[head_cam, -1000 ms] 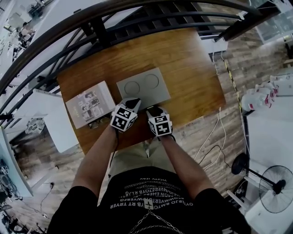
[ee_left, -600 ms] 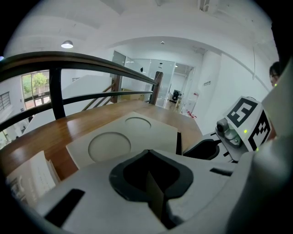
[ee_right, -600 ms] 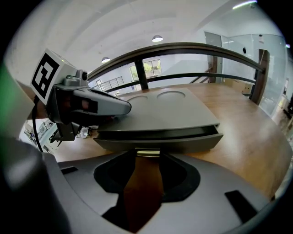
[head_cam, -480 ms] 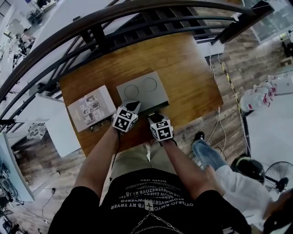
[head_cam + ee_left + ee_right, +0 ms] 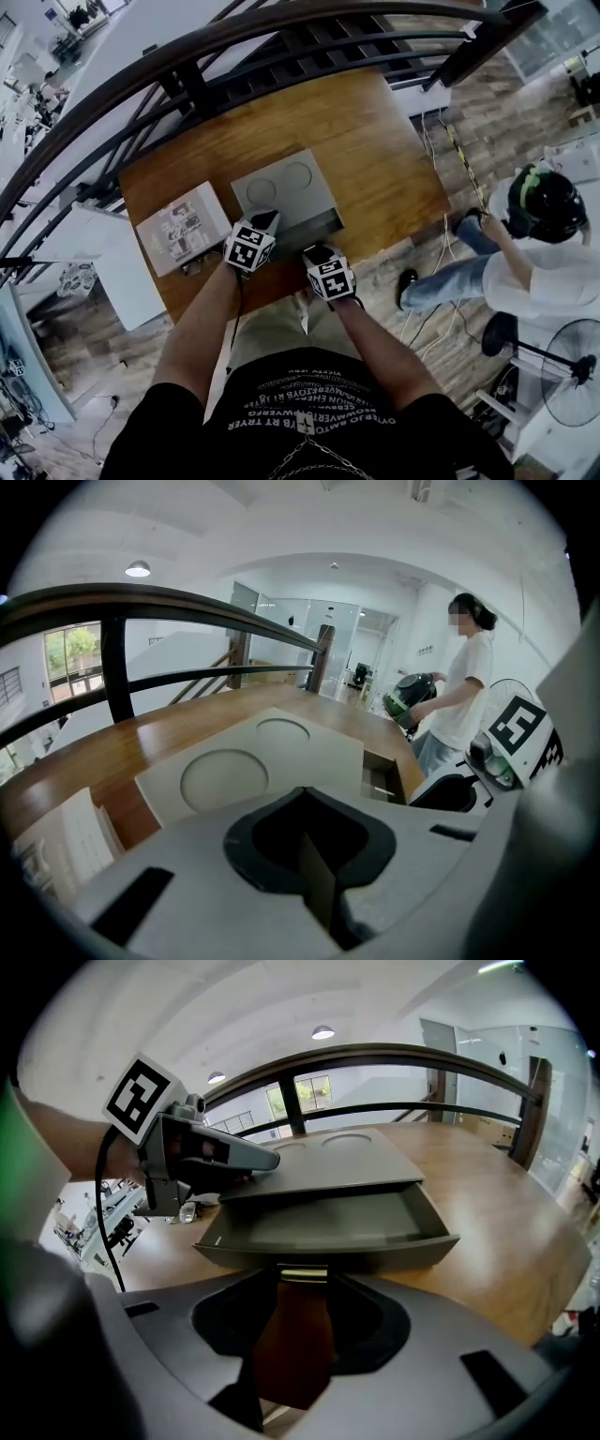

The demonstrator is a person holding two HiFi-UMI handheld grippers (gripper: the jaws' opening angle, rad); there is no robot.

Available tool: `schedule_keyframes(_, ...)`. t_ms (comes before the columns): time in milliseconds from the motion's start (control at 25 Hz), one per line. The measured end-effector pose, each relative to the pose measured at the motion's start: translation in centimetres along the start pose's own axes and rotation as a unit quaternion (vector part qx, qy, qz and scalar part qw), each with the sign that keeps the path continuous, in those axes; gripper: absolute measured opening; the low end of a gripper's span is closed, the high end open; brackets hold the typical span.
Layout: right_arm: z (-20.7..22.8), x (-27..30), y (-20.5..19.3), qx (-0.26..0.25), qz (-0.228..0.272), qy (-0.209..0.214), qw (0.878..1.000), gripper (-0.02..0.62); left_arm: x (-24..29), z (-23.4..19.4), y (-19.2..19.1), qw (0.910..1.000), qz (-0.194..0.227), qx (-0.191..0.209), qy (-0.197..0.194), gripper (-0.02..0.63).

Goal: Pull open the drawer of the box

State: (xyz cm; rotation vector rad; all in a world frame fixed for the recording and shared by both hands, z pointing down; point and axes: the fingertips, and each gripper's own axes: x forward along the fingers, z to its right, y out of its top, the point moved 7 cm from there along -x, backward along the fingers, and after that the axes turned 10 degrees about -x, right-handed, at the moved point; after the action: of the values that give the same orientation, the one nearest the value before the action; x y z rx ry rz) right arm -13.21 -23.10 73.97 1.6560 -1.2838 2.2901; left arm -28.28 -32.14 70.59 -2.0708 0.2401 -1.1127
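A flat grey box (image 5: 279,189) with two round recesses in its lid lies on the wooden table (image 5: 375,141). Its drawer (image 5: 307,228) stands pulled out toward me, and its inside (image 5: 323,1222) shows nothing in it. My right gripper (image 5: 316,251) is shut on the small brass handle (image 5: 303,1274) at the drawer's front. My left gripper (image 5: 266,222) is shut with nothing in it, its tip (image 5: 258,1159) resting on the box's near left corner. The lid (image 5: 253,761) fills the left gripper view beyond my left gripper (image 5: 314,855).
A white printed booklet (image 5: 182,228) lies left of the box, with a small dark object (image 5: 197,255) by the table edge. A dark railing (image 5: 234,42) runs behind the table. A person (image 5: 539,244) with a green helmet stands right; a fan (image 5: 570,380) is beyond.
The right gripper has drawn back toward me and the drawer has slid out with it. A person has walked in along the right side. The left gripper has stayed on the box.
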Motion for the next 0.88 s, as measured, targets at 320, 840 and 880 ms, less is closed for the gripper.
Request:
schedule_keyframes(320,-0.4,-1.2,-1.5,-0.005,-0.015,0.008,1.0,0.164,0.1,0.3,-0.1,1.0,-0.004,0.001,0.008,0.006)
schedule_keyframes(840,-1.1,-3.0,-3.2,-0.015,-0.026,0.018,0.999,0.164,0.7,1.5,-1.2,0.9963,-0.008,0.08,0.03,0.006)
schedule_keyframes(880,-1.1,-3.1,-3.3,-0.016,-0.027,0.019,0.999,0.164,0.7,1.5,-1.1,0.9962,-0.007,0.081,0.031,0.006)
